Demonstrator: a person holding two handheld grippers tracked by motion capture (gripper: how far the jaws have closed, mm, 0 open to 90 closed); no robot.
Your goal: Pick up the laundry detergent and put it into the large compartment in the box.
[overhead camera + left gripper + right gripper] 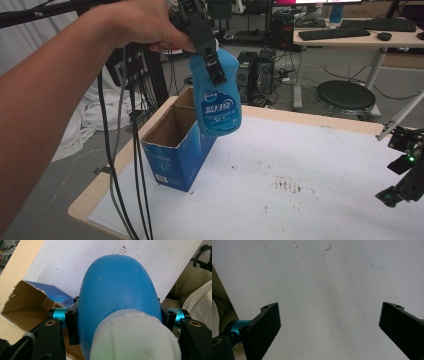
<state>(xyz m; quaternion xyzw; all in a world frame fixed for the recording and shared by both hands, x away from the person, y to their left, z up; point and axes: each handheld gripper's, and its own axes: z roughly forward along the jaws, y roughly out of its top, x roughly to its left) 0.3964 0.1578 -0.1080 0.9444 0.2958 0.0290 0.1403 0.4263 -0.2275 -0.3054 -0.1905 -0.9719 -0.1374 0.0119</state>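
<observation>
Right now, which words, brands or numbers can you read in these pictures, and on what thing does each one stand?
Blue bottle, held by the left gripper: large white Chinese characters on its label, too blurred to read.
Blue cardboard box: small white label and print, too small to read.
No other text is legible.

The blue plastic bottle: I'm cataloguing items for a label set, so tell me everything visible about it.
The blue plastic bottle looks smooth and glossy, with a rounded body, a printed label with white characters and a white cap. It hangs in the air, bottom downward and slightly tilted, above the open blue cardboard box. The left claw is clamped on its upper part, one jaw on each side. Nothing else touches it.
</observation>
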